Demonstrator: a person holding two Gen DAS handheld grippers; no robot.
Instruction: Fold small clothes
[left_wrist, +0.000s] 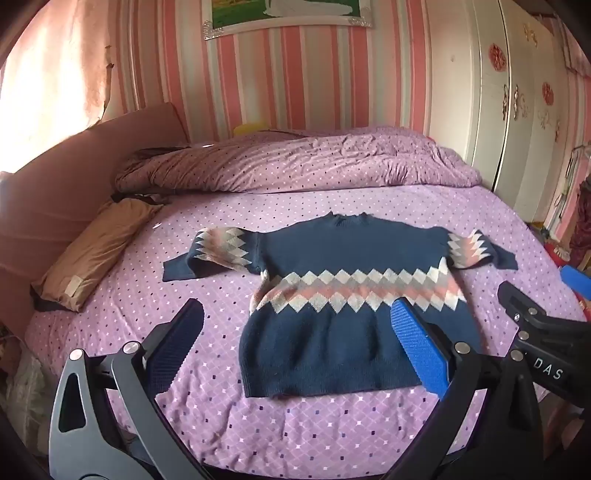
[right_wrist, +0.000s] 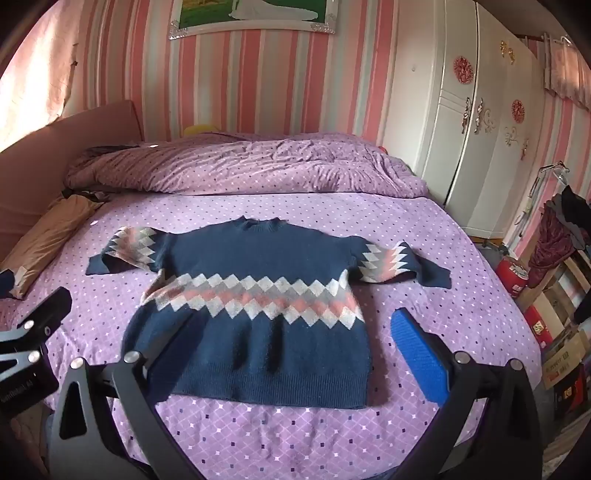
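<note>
A small navy sweater (left_wrist: 332, 254) with a band of white, grey and pink diamonds lies flat on the purple bedspread (left_wrist: 258, 424), collar pointing away, both sleeves spread out sideways. In the right wrist view the same sweater (right_wrist: 266, 258) fills the middle of the bed. My left gripper (left_wrist: 299, 332) hangs open over the sweater's lower left part, nothing between its blue pads. My right gripper (right_wrist: 291, 343) is open too, above the lower hem, and holds nothing. Each gripper shows at the edge of the other's view: the right gripper (left_wrist: 532, 325), the left gripper (right_wrist: 33, 325).
A rumpled purple duvet (left_wrist: 295, 162) lies across the far side of the bed. A tan pillow (left_wrist: 96, 251) rests at the left by the headboard. A white wardrobe (right_wrist: 480, 122) stands at the right, with boxes and clothes (right_wrist: 554, 266) beside the bed.
</note>
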